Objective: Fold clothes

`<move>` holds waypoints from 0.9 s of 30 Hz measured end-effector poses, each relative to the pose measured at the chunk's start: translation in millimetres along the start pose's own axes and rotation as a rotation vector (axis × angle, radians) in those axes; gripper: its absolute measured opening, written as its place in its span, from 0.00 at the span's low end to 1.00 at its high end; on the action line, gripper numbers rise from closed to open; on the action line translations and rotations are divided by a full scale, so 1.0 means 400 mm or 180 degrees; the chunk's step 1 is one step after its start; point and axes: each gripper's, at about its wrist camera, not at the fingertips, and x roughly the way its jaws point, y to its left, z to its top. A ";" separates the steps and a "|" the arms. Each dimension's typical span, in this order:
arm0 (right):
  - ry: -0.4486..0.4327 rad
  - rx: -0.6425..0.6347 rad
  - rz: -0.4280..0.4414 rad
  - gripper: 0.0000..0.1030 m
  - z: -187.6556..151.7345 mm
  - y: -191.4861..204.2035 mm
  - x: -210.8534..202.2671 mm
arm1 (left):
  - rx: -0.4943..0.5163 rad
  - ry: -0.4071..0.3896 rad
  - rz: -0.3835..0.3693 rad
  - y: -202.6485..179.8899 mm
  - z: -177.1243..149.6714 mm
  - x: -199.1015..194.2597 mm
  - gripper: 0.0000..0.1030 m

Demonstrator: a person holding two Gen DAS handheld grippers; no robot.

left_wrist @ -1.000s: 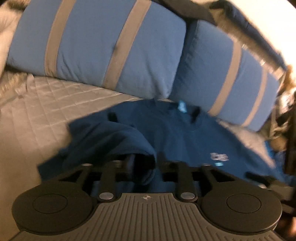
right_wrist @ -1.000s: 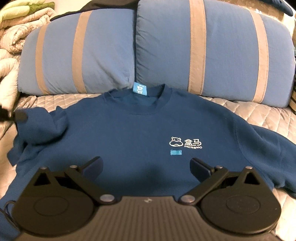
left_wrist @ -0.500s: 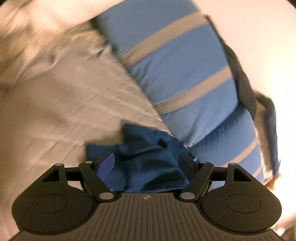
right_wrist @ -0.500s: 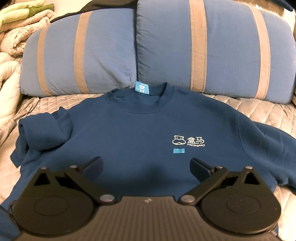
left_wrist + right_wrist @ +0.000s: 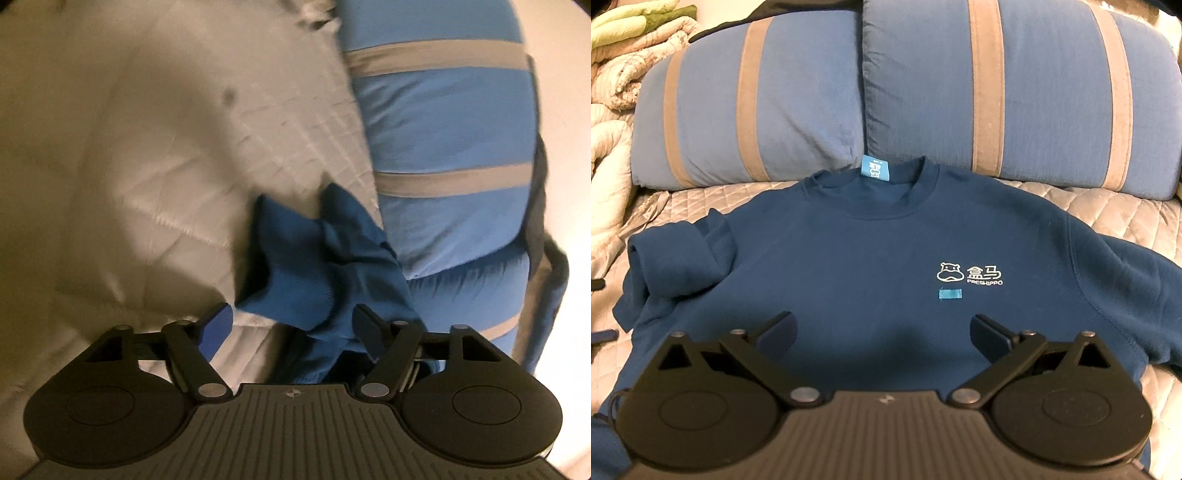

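A dark blue sweatshirt (image 5: 868,251) with a white logo lies face up on the quilted bedcover (image 5: 1108,221), collar toward the pillows. Its left sleeve (image 5: 676,258) is bunched up beside the body. My right gripper (image 5: 882,319) hovers open over the lower chest, with nothing between its fingers. In the left wrist view the crumpled sleeve (image 5: 314,266) lies just ahead of my left gripper (image 5: 291,312) and partly between its jaws. Those jaws are closing, but the pads stand apart from the cloth.
Two blue pillows with tan stripes (image 5: 757,110) (image 5: 1034,92) lean at the head of the bed, one seen sideways (image 5: 443,129) in the left wrist view. Pale folded blankets (image 5: 628,55) pile at the far left. Grey quilt (image 5: 147,147) spreads left of the sleeve.
My left gripper let go of the sleeve, opened, rolled over and dropped lower beside it. The sleeve now rests bunched on the bed. The right gripper stayed still.
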 end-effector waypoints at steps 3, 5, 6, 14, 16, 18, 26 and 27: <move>0.0020 0.0007 -0.0004 1.00 0.000 0.001 0.003 | -0.0214 0.0064 -0.0017 0.014 0.009 0.027 0.46; 0.0032 0.0012 -0.0010 1.00 0.000 0.001 0.005 | -0.0360 0.0083 0.0030 0.026 0.014 0.043 0.19; 0.0038 0.0014 -0.0013 1.00 0.000 0.000 0.006 | -0.0315 0.0070 0.0093 0.024 0.014 0.048 0.13; 0.0082 0.0025 -0.0021 1.00 0.002 -0.003 0.013 | 0.0990 -0.0372 0.0812 -0.112 -0.004 0.005 0.10; 0.0086 0.0014 -0.0019 1.00 0.001 -0.003 0.014 | 0.1374 -0.0505 0.1001 -0.155 -0.009 -0.019 0.10; 0.0091 0.0001 -0.0021 1.00 0.001 -0.001 0.014 | 0.1768 -0.0648 0.1191 -0.196 -0.016 -0.049 0.10; 0.0095 -0.0004 0.0045 1.00 0.000 -0.001 0.012 | 0.2720 -0.1135 0.1912 -0.281 -0.031 -0.145 0.10; 0.0091 0.0001 0.0068 1.00 0.000 -0.001 0.011 | 0.2764 -0.1196 0.2003 -0.282 -0.027 -0.160 0.10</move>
